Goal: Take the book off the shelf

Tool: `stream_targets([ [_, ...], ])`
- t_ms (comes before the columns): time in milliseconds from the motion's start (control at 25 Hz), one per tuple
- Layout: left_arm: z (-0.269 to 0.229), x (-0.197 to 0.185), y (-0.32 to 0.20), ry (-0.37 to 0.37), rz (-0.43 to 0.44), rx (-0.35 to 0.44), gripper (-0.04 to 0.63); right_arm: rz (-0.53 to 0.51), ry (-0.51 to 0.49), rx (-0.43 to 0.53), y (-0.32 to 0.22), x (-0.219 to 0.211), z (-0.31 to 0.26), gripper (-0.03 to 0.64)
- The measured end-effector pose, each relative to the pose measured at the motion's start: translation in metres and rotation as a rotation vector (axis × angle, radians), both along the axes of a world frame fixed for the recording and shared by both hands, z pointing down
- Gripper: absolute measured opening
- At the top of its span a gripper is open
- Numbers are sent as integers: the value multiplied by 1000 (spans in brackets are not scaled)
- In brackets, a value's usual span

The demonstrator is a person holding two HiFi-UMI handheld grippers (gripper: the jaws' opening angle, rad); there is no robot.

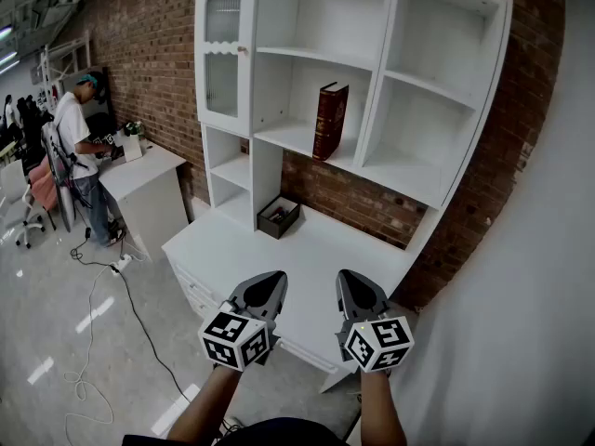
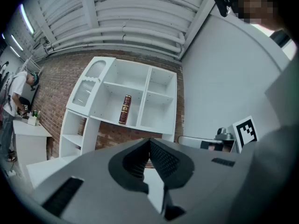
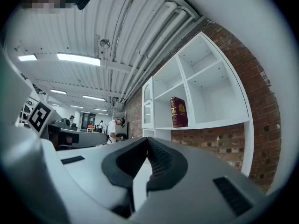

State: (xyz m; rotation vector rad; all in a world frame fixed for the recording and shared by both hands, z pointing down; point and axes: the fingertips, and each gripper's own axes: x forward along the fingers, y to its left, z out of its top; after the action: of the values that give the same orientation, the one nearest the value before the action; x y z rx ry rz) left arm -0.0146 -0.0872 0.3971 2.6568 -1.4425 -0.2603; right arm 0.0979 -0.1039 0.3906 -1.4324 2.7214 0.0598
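A dark red book (image 1: 329,121) stands upright, leaning slightly, in the middle compartment of the white shelf unit (image 1: 437,189); it also shows as the book (image 2: 124,109) and the book (image 3: 178,111) in the gripper views. My left gripper (image 1: 271,282) and right gripper (image 1: 350,280) are held side by side low in the head view, well short of the desk's front edge and far below the book. Both are shut with nothing between the jaws, as seen at the left gripper (image 2: 149,141) and the right gripper (image 3: 147,140).
A small dark box (image 1: 278,217) sits on the white desk top (image 1: 316,258) under the shelves. A glass-door cabinet section (image 1: 223,49) is at the upper left. A person (image 1: 79,156) stands at another white table (image 1: 149,170) to the left. A cable (image 1: 130,314) lies on the floor.
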Motion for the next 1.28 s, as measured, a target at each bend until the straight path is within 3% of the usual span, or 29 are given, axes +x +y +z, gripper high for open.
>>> stream_targets([
  [280, 3, 16, 1, 12, 4, -15, 17, -17, -50, -15, 3, 13, -1, 18],
  [880, 4, 75, -1, -5, 0, -23, 17, -65, -28, -56, -3, 58, 13, 20],
  [1280, 8, 80, -1, -19, -22, -35, 17, -89, -35, -74, -7, 63, 22, 20],
])
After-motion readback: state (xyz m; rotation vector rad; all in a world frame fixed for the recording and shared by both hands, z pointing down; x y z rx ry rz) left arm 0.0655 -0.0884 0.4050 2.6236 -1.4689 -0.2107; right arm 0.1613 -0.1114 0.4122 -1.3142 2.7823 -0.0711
